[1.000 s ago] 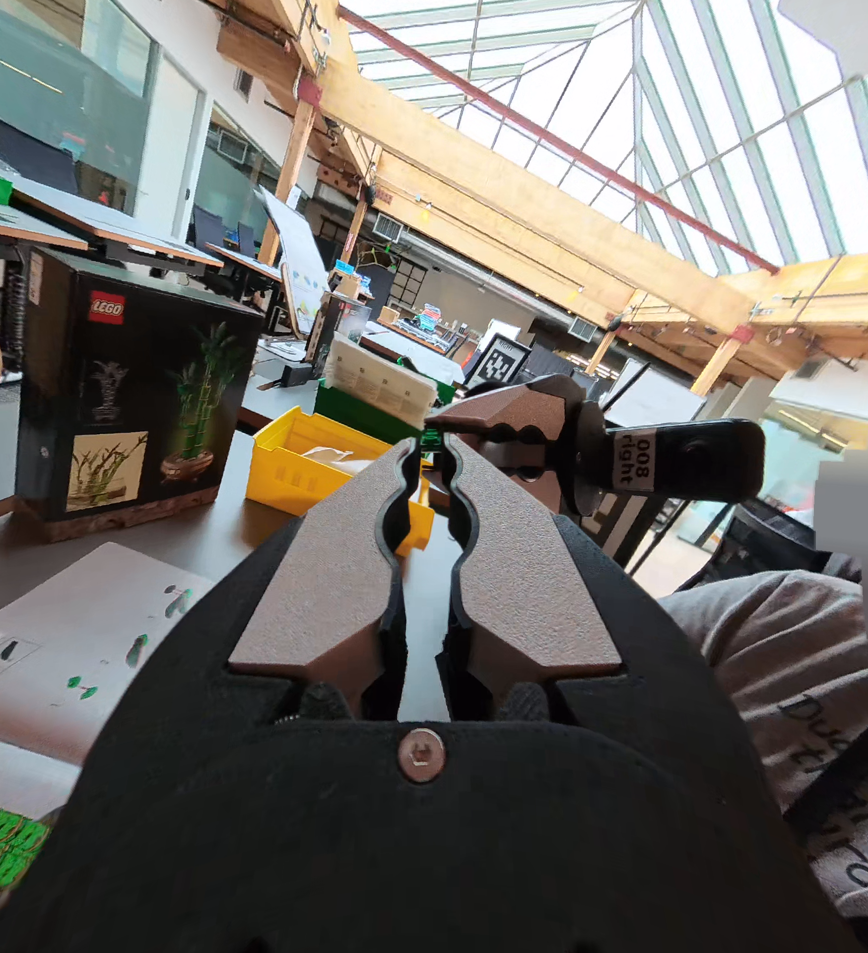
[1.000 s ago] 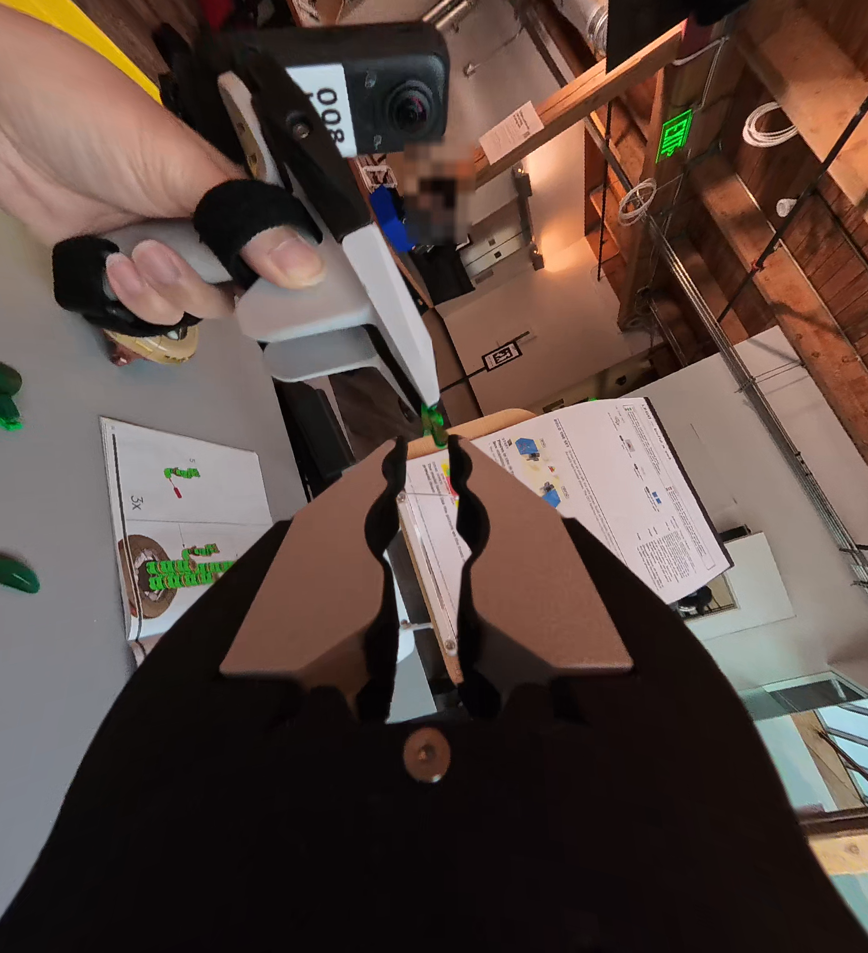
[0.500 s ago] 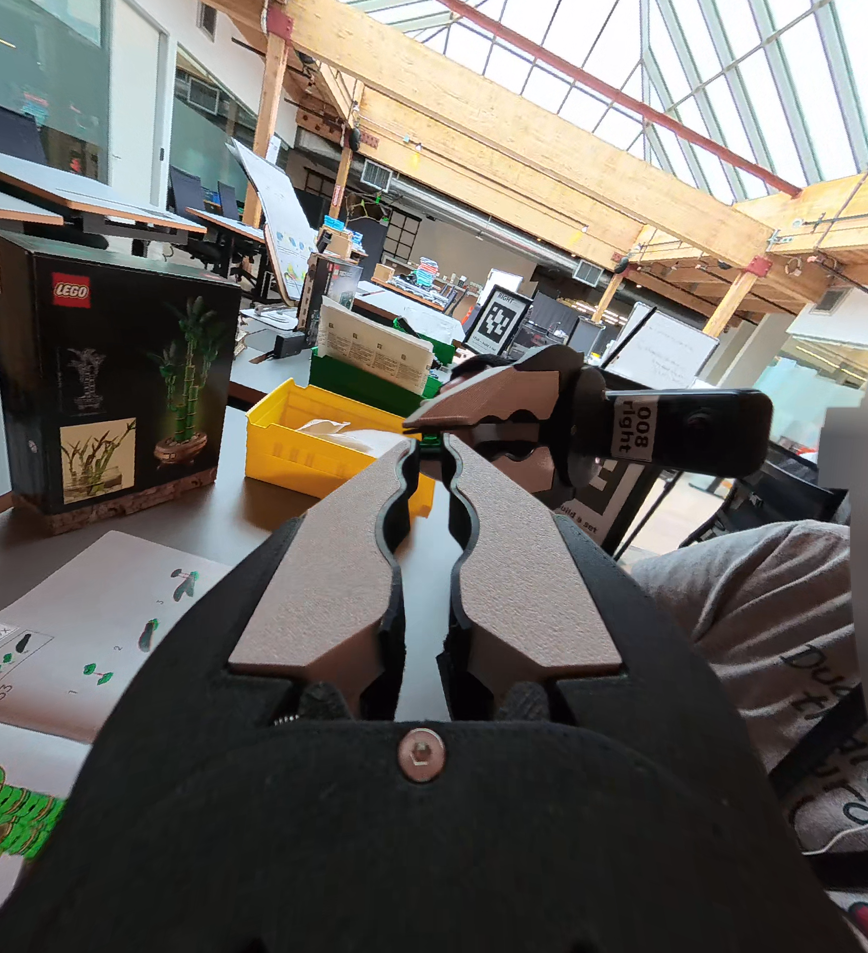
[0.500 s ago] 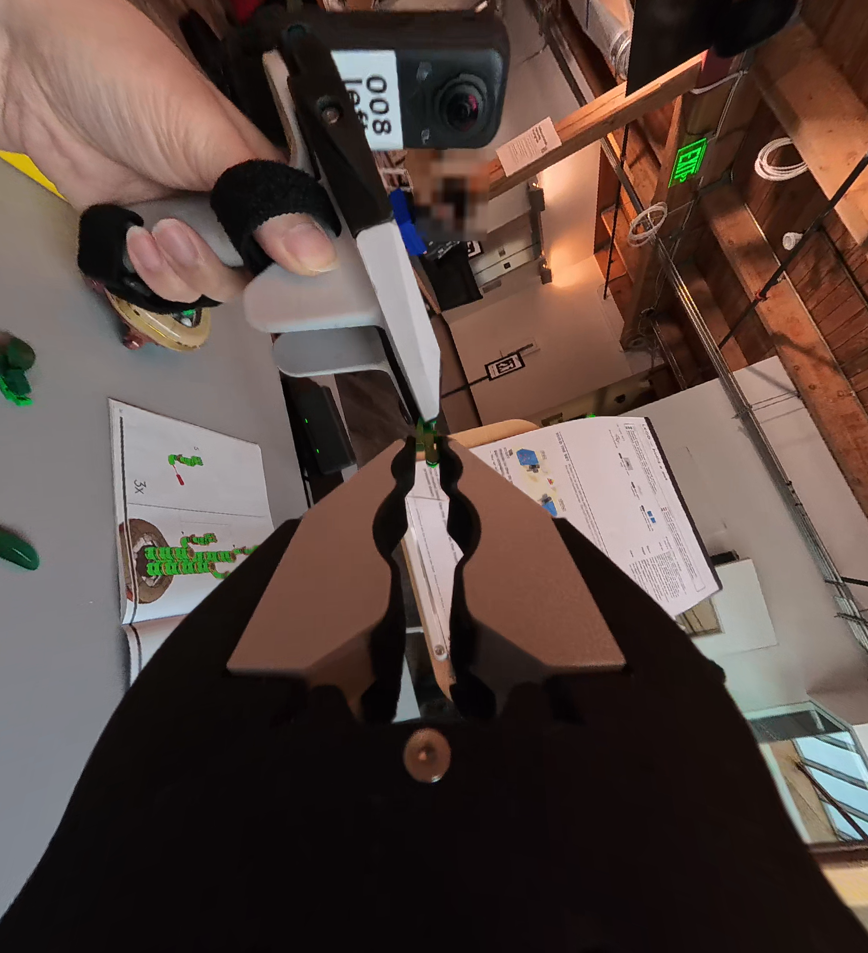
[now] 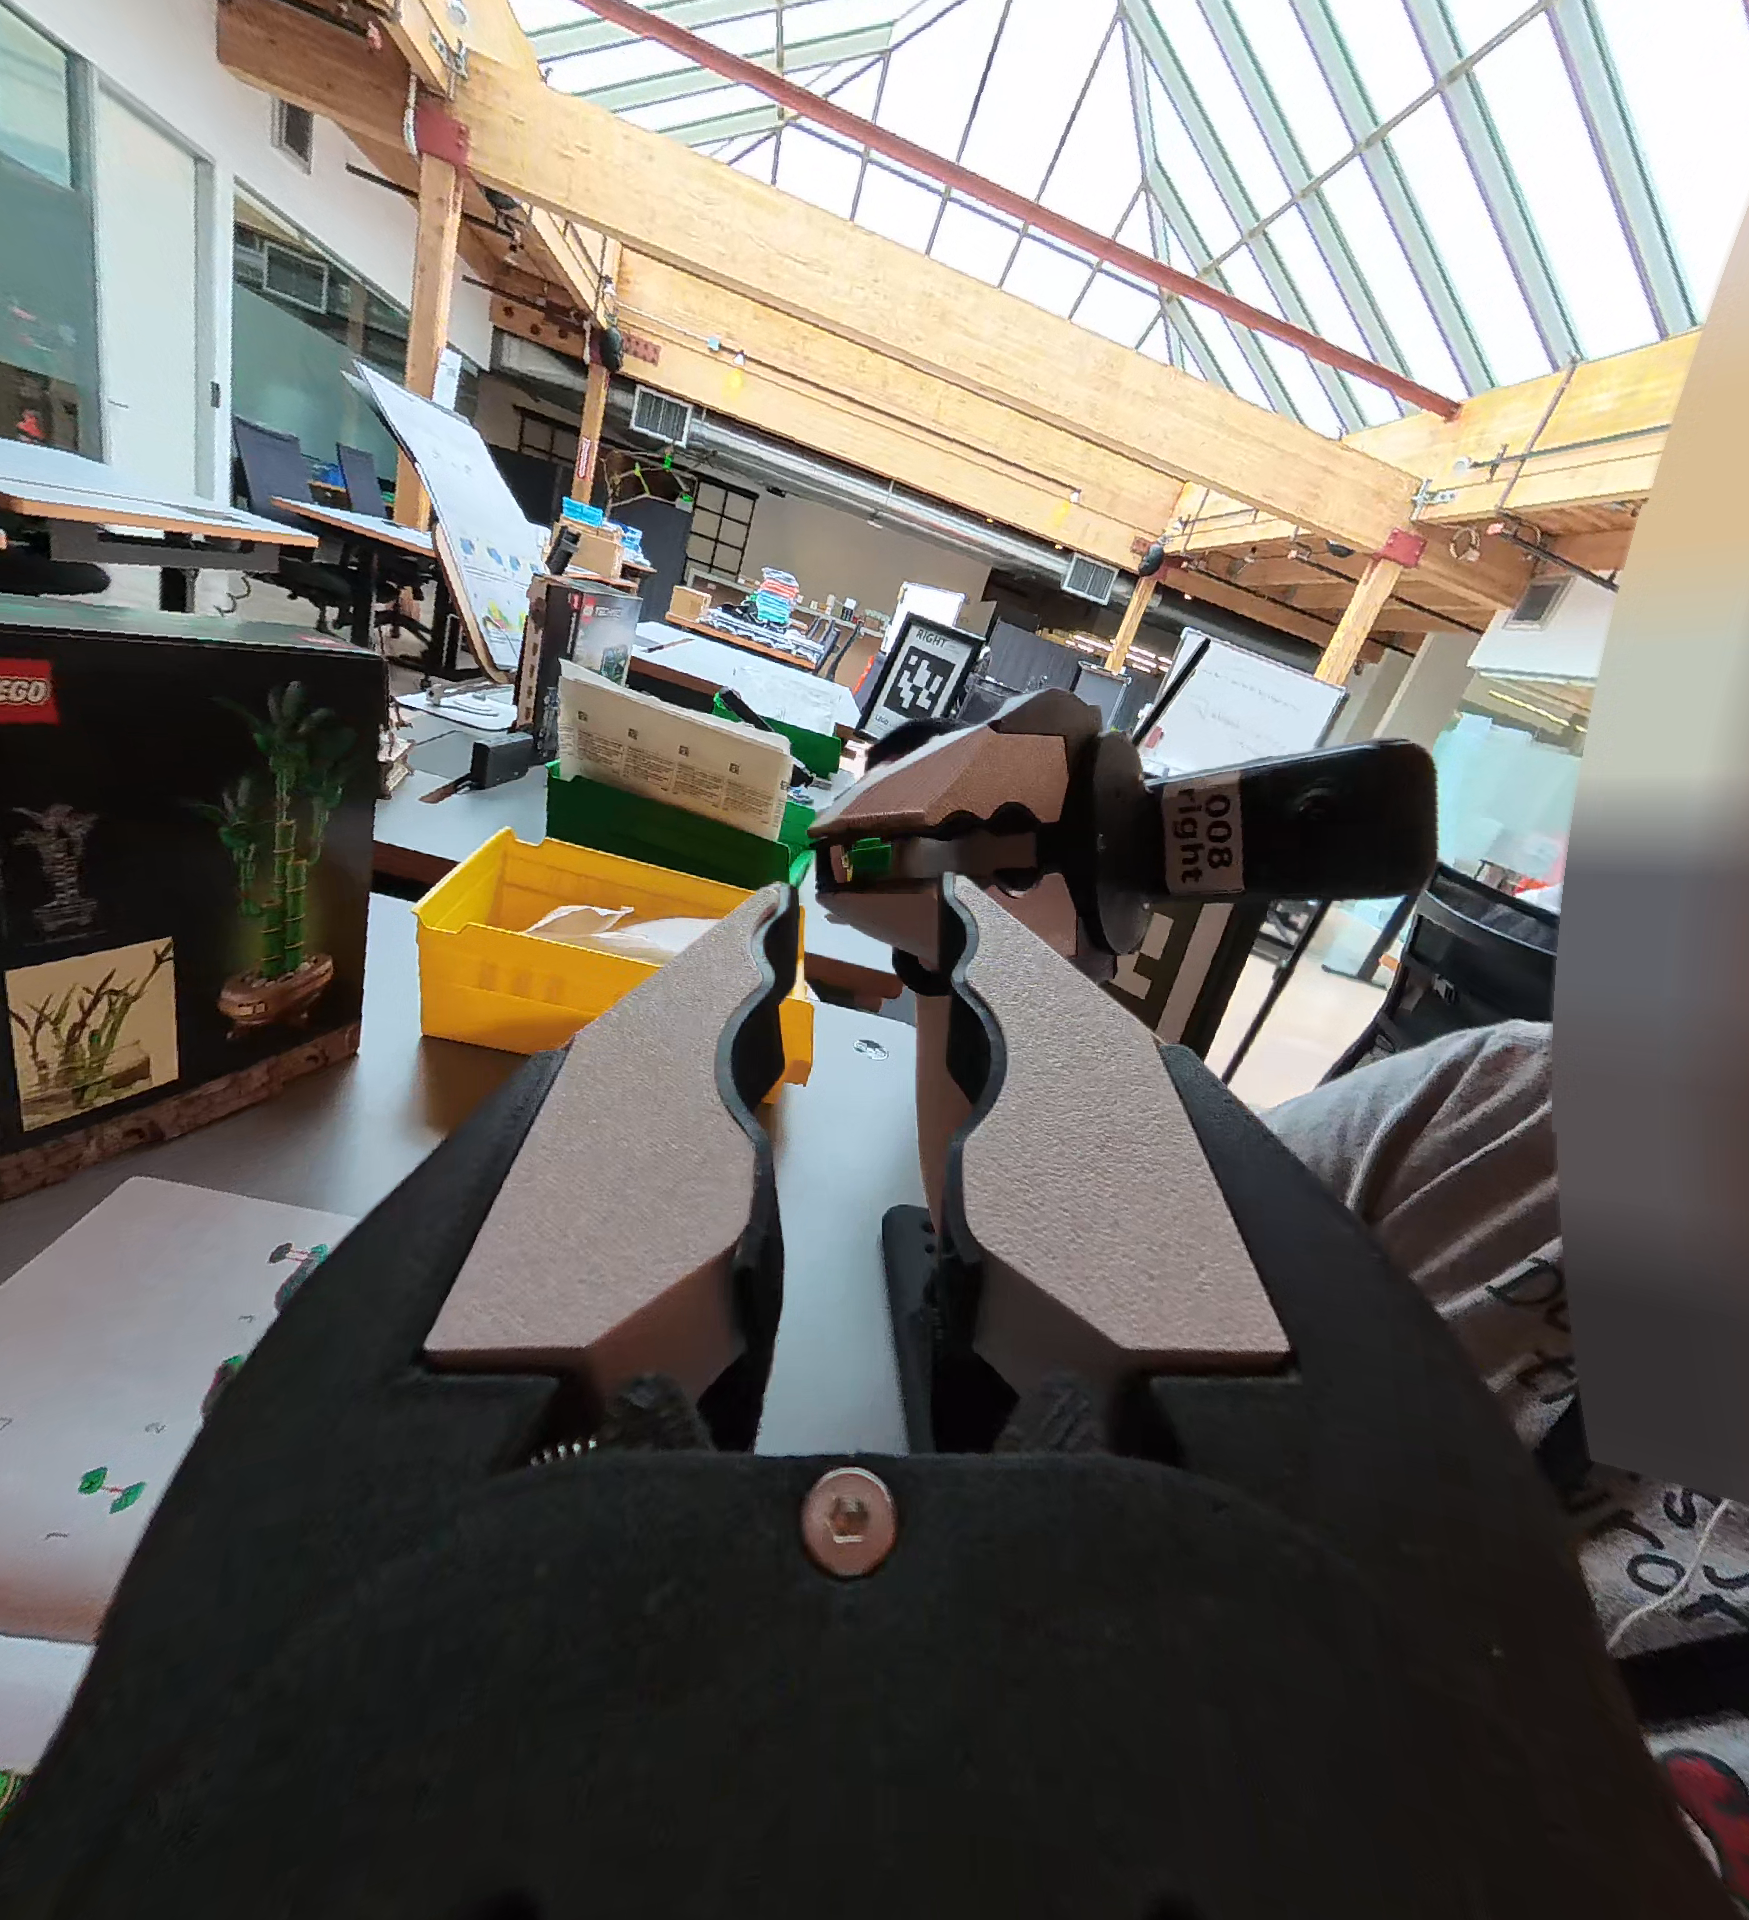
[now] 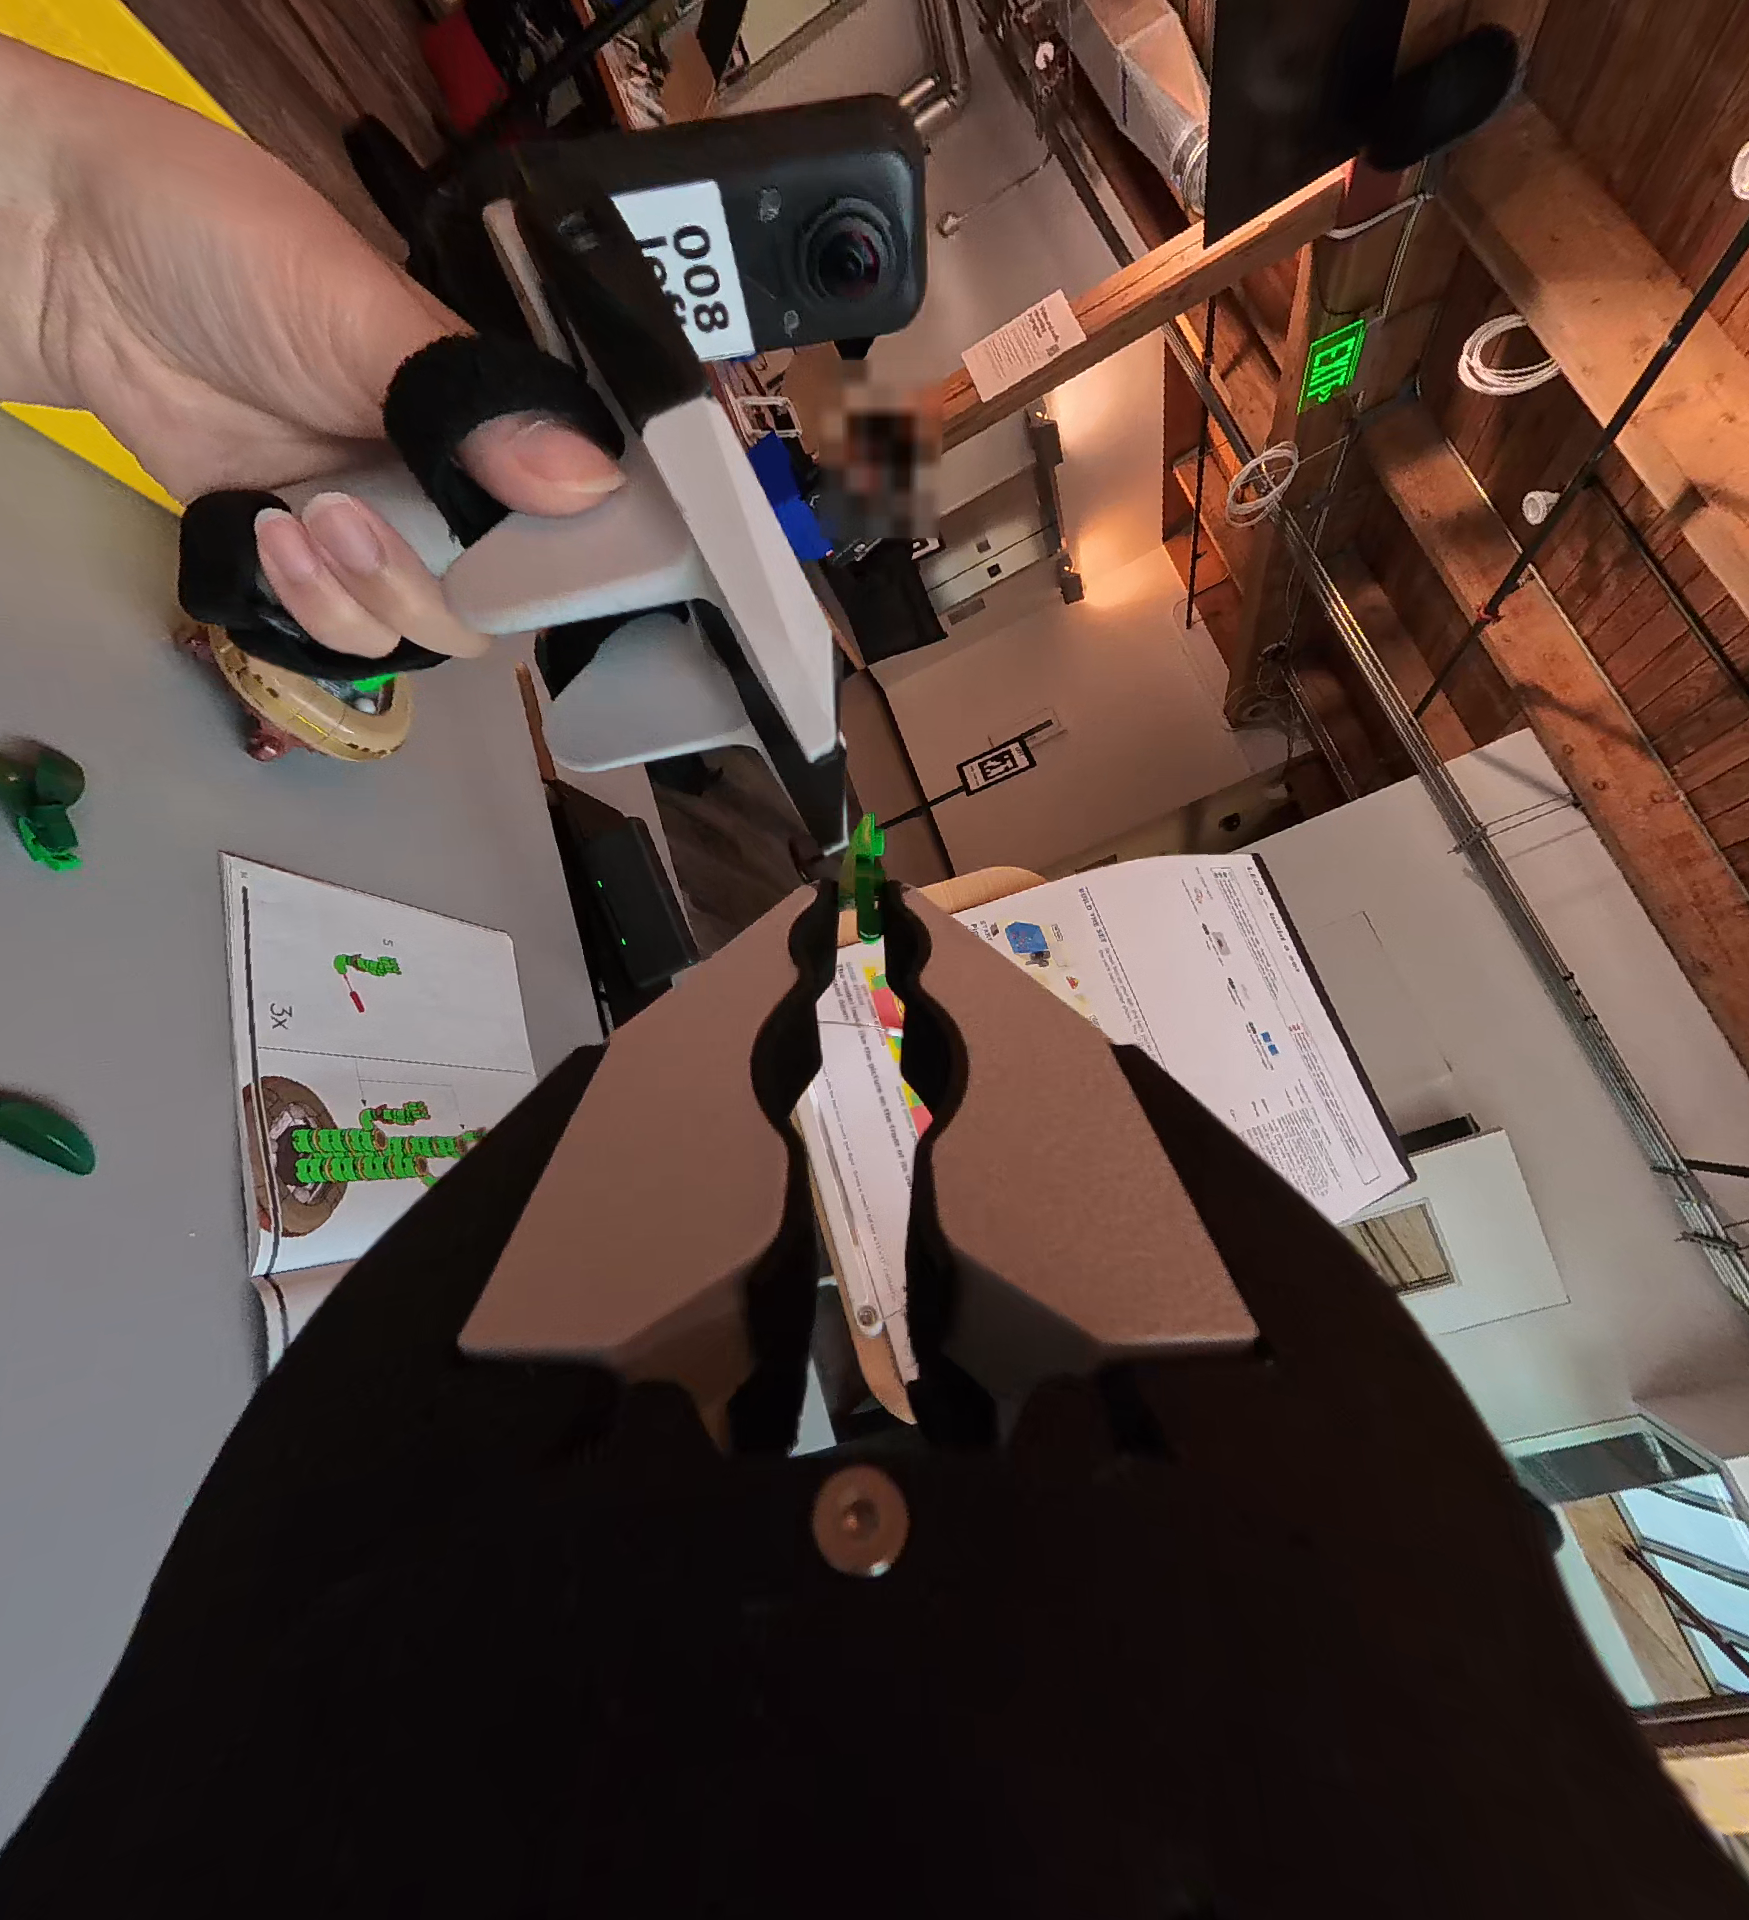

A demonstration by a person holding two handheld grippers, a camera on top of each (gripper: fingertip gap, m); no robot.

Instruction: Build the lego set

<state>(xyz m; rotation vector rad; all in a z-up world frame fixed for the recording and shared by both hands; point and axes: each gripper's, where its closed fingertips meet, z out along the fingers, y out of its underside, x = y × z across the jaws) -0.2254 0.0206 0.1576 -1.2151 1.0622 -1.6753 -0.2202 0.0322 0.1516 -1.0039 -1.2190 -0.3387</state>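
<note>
My left gripper is open and empty, held above the grey table. Just past its tips, my right gripper comes in from the right with a small bright green Lego piece between its fingers. In the right wrist view my right gripper is shut on that green piece, which sticks out beyond its tips. A hand holds the left gripper right above the piece. An open instruction booklet lies on the table.
A black Lego box stands at the left, with a yellow bin and a green bin behind. Dark green leaf pieces and a round tan base lie on the table. A person's grey sleeve is at the right. Left and right tips are no more than a few centimetres apart.
The left gripper held the green piece at its tips; the right gripper closed on it. The left jaws have opened and let it go, so the right gripper alone now holds it.
</note>
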